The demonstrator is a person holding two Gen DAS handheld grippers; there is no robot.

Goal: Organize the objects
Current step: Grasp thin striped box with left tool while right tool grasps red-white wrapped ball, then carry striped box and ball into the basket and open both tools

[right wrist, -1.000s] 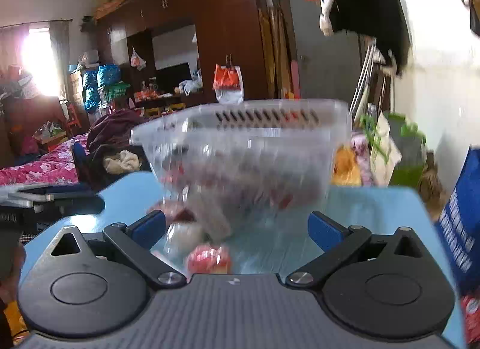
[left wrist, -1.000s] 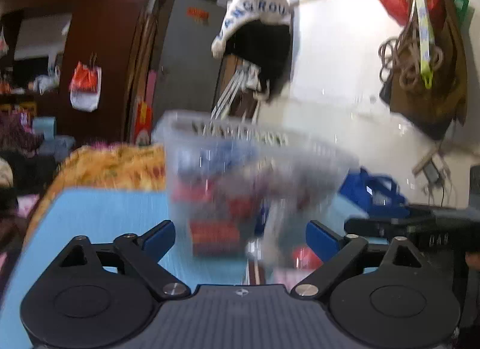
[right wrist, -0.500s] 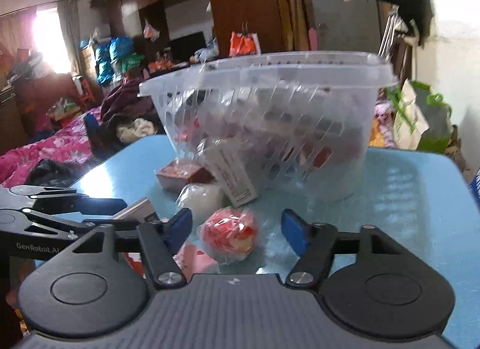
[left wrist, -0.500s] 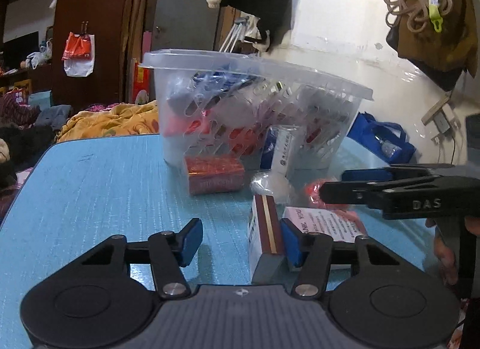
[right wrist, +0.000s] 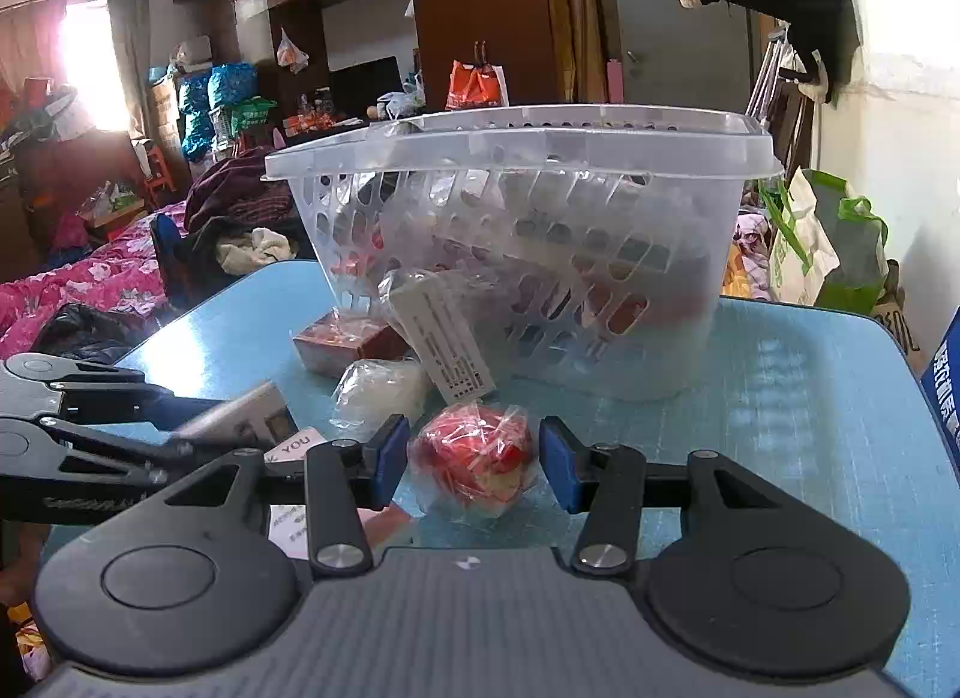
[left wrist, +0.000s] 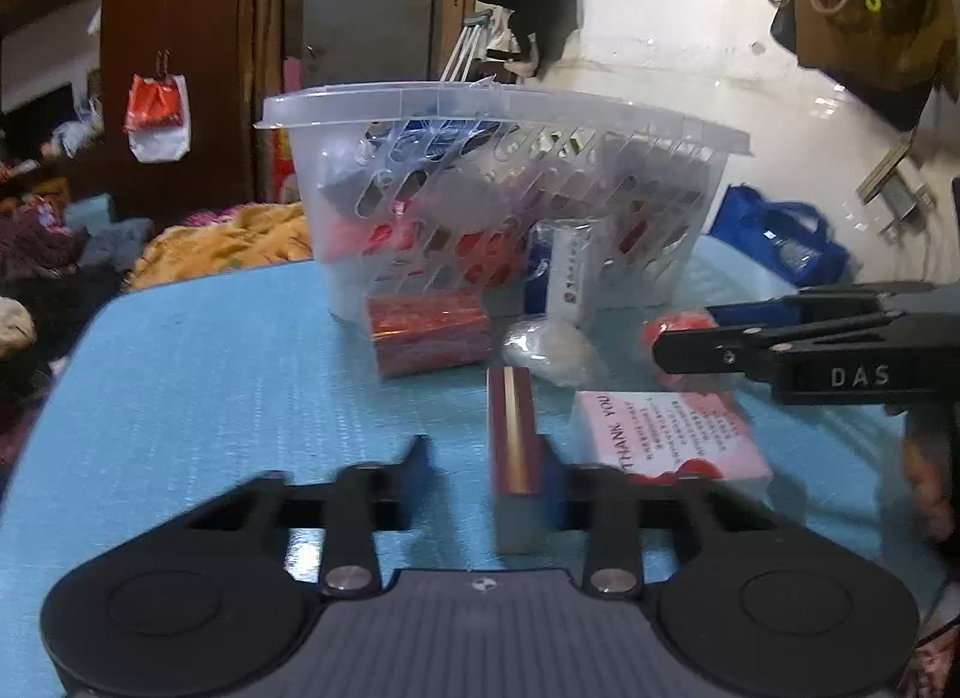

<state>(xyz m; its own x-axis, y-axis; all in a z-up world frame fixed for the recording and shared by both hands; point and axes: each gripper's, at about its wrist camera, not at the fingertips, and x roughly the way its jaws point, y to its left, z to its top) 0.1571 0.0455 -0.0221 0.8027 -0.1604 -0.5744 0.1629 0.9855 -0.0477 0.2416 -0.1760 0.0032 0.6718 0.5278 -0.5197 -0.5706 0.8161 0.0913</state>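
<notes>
A slim maroon and gold box [left wrist: 512, 434] stands on the blue table [left wrist: 210, 368]. My left gripper [left wrist: 483, 458] has it between its closing jaws: the right pad touches it, a gap remains at the left finger [left wrist: 417, 455]. A red snack in clear wrap [right wrist: 474, 461] sits between the closing jaws of my right gripper [right wrist: 474, 461], with both pads against the wrap. Behind stands a clear slotted basket [right wrist: 522, 140] holding several packets. In the right wrist view the left gripper [right wrist: 150, 422] reaches in from the left.
A red foil box [left wrist: 429, 332], a white wrapped lump [left wrist: 552, 347] and a white labelled packet [right wrist: 444, 344] lie against the basket's front. A pink thank-you card [left wrist: 666, 434] lies flat by the slim box. A person's hand [left wrist: 927, 488] shows at the right edge.
Both grippers have come down close to the table and their jaws have narrowed. The left jaws drew in around the slim box, the right jaws onto the red wrapped snack.
</notes>
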